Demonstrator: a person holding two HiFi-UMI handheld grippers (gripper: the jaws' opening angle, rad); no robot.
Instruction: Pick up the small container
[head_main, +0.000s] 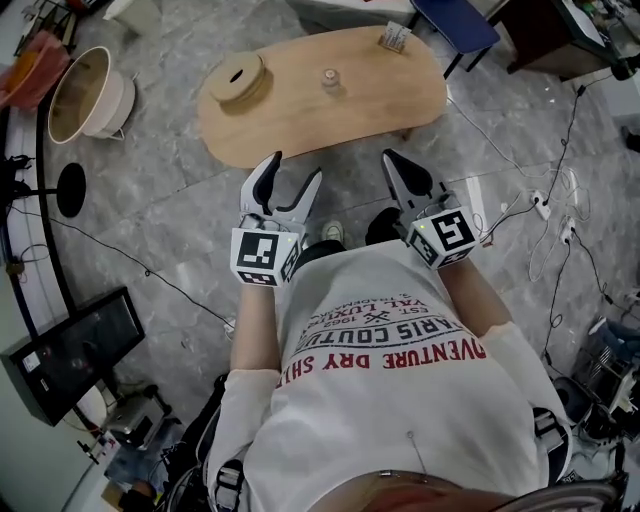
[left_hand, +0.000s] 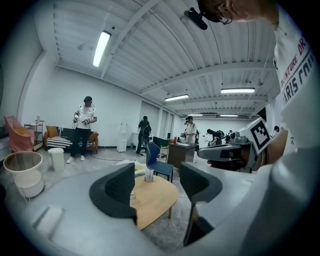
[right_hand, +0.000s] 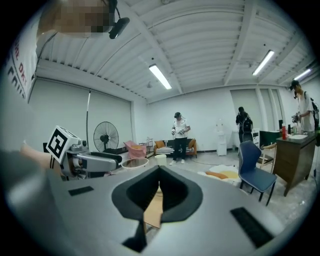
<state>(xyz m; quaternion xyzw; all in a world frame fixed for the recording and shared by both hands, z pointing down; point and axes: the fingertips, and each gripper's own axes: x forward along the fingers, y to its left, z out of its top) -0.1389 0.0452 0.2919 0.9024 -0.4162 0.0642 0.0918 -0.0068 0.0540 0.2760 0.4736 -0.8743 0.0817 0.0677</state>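
The small container is a little clear jar standing near the middle of the light wooden table. My left gripper hovers short of the table's near edge, its jaws open with nothing between them. My right gripper is held beside it, also short of the table, with its jaws shut and empty. In the left gripper view the container peeks out beside the left jaw, on the table. In the right gripper view the jaw tips meet, and only a strip of table shows below them.
A round wooden disc lies at the table's left end and a small card holder at its far right. A blue chair stands behind the table, a white basket to its left. Cables run over the floor at right. A person stands far off.
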